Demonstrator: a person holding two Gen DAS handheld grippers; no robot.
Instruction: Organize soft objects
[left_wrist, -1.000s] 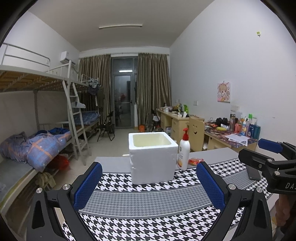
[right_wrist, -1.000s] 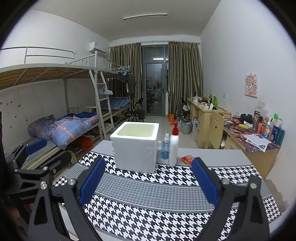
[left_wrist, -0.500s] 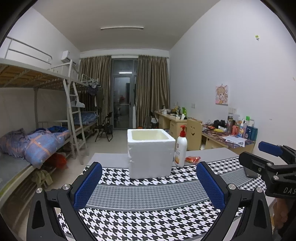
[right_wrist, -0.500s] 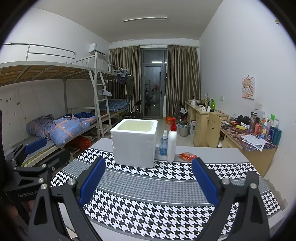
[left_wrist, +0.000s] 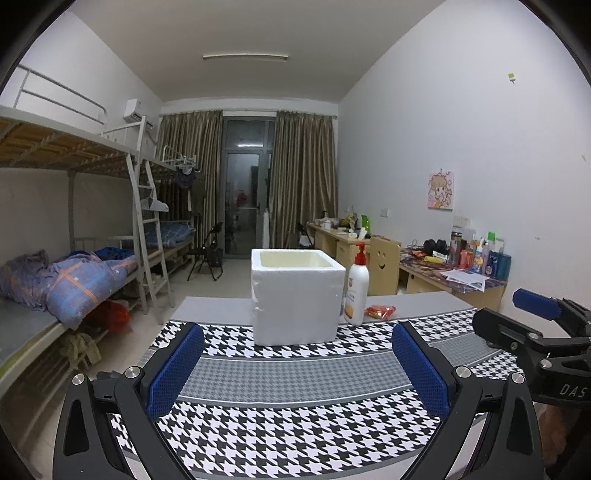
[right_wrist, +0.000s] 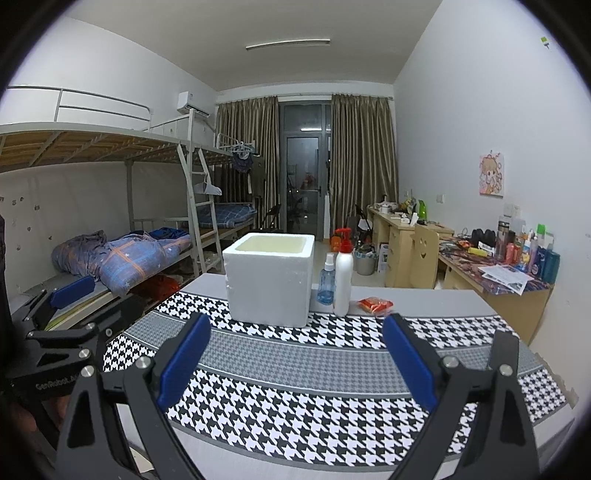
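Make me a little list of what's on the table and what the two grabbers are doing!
Surface: black-and-white houndstooth tablecloth
Container: white foam box, open top, on the cloth
Right of box: white pump bottle with red top, small clear blue spray bottle
Further right: orange-red plastic packet
Left gripper: open, holds nothing
Right gripper: open, holds nothing
Box contents: cannot tell

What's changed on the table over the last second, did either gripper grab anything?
Nothing was grabbed. Both views tilted up and drew back slightly, so the foam box sits higher in frame. The left gripper and right gripper remain open and empty. The lotion bottle, spray bottle and orange packet stayed put on the houndstooth cloth.
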